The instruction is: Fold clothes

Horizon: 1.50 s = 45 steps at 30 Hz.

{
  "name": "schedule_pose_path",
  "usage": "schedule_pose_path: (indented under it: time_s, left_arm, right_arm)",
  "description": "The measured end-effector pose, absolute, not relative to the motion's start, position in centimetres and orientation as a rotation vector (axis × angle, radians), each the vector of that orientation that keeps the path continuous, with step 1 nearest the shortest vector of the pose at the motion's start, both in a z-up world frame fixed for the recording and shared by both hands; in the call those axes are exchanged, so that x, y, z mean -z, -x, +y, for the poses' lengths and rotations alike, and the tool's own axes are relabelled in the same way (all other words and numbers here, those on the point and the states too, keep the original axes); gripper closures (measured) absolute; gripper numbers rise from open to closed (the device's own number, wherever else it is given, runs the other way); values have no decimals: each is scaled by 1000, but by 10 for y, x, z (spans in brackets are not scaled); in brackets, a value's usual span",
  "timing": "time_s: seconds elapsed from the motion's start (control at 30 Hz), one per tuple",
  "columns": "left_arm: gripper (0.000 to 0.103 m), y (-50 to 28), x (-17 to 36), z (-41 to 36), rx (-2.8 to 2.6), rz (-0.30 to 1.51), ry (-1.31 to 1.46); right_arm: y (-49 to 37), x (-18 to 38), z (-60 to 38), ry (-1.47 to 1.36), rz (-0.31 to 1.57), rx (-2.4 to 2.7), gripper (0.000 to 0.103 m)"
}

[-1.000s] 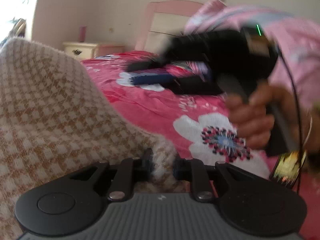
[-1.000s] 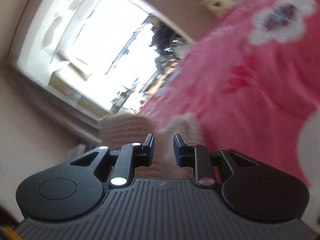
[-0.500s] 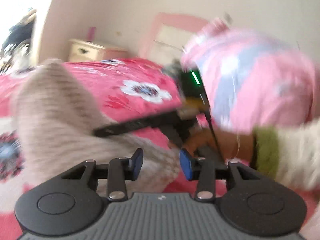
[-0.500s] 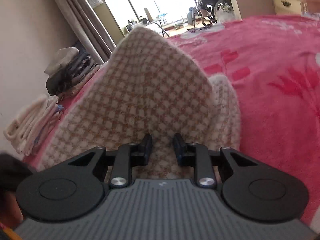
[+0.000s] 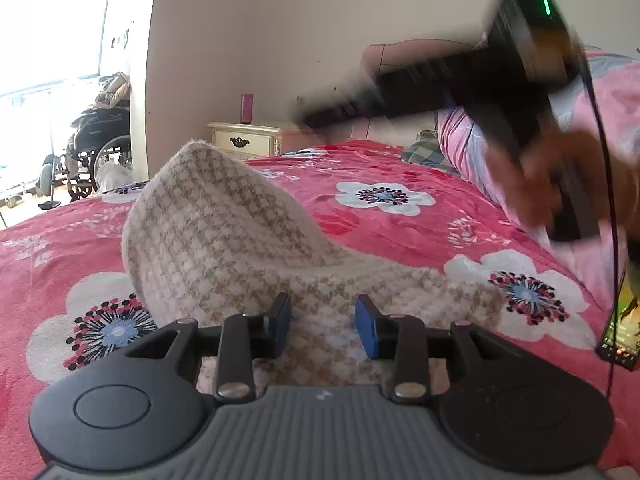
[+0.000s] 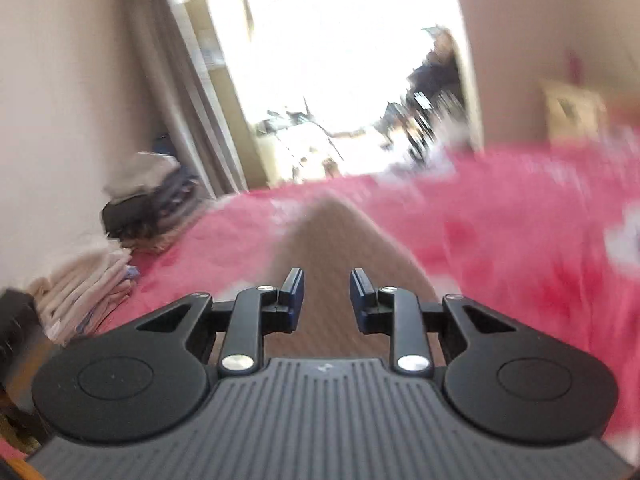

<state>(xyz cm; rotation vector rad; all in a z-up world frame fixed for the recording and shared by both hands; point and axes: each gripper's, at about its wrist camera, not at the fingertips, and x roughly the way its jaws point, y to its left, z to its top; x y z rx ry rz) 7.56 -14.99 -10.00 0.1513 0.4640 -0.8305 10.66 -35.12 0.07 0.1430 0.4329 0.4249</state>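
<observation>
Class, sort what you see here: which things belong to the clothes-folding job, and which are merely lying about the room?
Belong to the job:
checked knit garment
left gripper, open
right gripper, open
folded clothes pile

Lying about:
wheelchair
bedside cabinet
phone
flowered bedspread

No legible txt anywhere.
</observation>
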Motion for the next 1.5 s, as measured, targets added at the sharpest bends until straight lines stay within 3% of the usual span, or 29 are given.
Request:
schedule_pose_path:
  time_s: [0.17, 0.23, 0.37, 0.63, 0.77, 0.83, 1.2, 1.5]
  left_arm:
    - [67, -69, 109, -144, 824, 456, -160]
    - [67, -69, 111, -138, 819, 458, -162]
    - [66, -81, 118, -135, 820, 489, -126]
    - [66, -72, 124, -122, 815, 454, -65]
    - [66, -68, 127, -122, 793, 432, -73]
    - [65, -73, 128, -120, 778, 439, -61]
    - [65, -76, 131, -118, 771, 419, -69]
    - [65, -77, 123, -113, 768, 466, -65]
  right_arm:
    - [-146, -26, -280, 24, 376, -532, 81]
    - [-178, 1, -260, 126, 428, -500, 80]
    - [-243, 120, -274, 144, 679, -421, 80]
    - [-233, 75, -279, -5, 577, -495, 79]
    - [-269, 87, -248, 45, 611, -550, 79]
    - [-289, 118, -240, 72, 641, -565, 79]
    - [-297, 126, -228, 80, 621, -610, 79]
    - [-237, 47, -289, -63, 525, -430, 77]
